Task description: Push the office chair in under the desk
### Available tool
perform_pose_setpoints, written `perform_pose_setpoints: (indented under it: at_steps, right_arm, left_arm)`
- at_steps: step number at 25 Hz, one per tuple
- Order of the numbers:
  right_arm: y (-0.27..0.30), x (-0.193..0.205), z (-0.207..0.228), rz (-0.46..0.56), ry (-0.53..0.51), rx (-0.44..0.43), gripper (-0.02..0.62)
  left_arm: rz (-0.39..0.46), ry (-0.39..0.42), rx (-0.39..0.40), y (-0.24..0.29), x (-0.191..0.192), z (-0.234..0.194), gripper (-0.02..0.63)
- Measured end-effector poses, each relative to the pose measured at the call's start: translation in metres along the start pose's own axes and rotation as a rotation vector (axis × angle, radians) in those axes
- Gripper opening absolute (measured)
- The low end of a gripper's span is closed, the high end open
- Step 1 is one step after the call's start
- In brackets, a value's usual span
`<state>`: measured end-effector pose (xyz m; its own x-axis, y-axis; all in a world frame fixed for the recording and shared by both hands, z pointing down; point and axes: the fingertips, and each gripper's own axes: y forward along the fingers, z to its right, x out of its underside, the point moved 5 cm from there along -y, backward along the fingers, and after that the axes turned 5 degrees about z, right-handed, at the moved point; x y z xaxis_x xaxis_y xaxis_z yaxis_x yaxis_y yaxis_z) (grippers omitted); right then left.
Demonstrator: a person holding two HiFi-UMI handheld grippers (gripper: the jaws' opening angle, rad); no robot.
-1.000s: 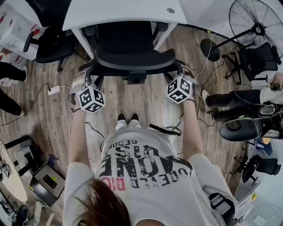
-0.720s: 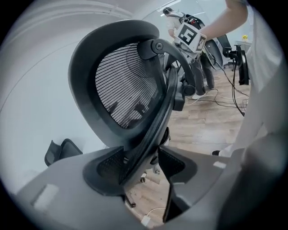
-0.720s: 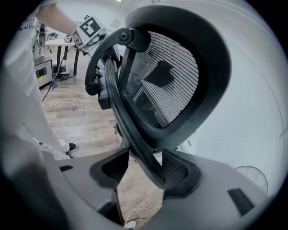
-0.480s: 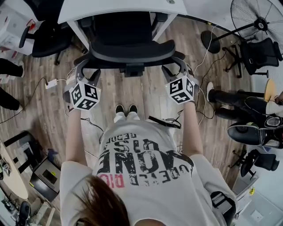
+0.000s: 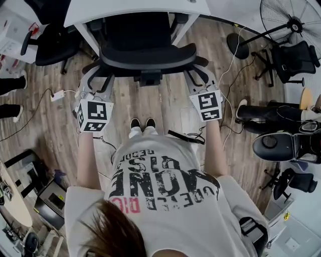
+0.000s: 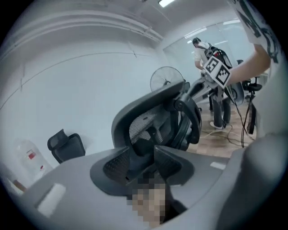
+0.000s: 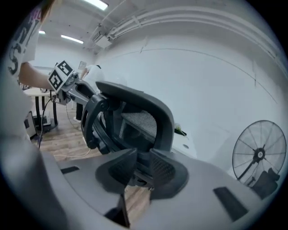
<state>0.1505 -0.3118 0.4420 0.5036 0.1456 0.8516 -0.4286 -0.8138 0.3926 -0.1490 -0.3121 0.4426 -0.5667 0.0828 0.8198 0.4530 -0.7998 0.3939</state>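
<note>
Both grippers have drawn back from the chair point(image 5: 148, 56) since the earlier frame. They now hang over bare floor point(image 5: 150, 103) on the near side of it, no longer against the backrest, and their marker cubes have rolled to face upward.

The left gripper point(image 5: 98, 83) and right gripper point(image 5: 198, 80) each point toward the chair, one at each end of the backrest but apart from it. Their jaws have just been closing a little. They are still spread, with a clear gap and nothing between them; each gripper view shows only the backrest beyond the gap.

The chair sits at the far side of the scene. Its seat is tucked beneath the white desk point(image 5: 135, 6), between the desk's legs, and the backrest is just beside the near edge of the top.

The pull-back and the empty jaws suggest the push is finished. The chair looks as far in as it goes, so holding it would serve no purpose.
</note>
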Motion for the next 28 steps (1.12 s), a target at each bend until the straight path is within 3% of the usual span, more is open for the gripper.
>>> perform_pose_setpoints:
  at_steps: [7, 13, 16, 21, 28]
  right_arm:
    - [-0.01, -0.017, 0.001, 0.09, 0.1, 0.023, 0.054]
    - [-0.021, -0.029, 0.005, 0.156, 0.215, 0.033, 0.038]
    - [-0.027, -0.033, 0.005, 0.181, 0.26, 0.027, 0.035]
    - [-0.043, -0.046, 0.01, 0.297, 0.418, 0.031, 0.032]
    - [-0.074, -0.077, 0.019, 0.357, 0.376, 0.065, 0.032]
  left_arm:
    - [0.091, -0.117, -0.043, -0.008, -0.019, -0.005, 0.097]
    - [0.195, -0.334, -0.128, -0.017, -0.027, -0.013, 0.028]
    - [0.232, -0.394, -0.187, -0.023, -0.029, -0.017, 0.012]
    - [0.292, -0.457, -0.216, -0.034, -0.04, -0.019, 0.011]
    - [0.437, -0.447, -0.261, -0.065, -0.088, -0.022, 0.011]
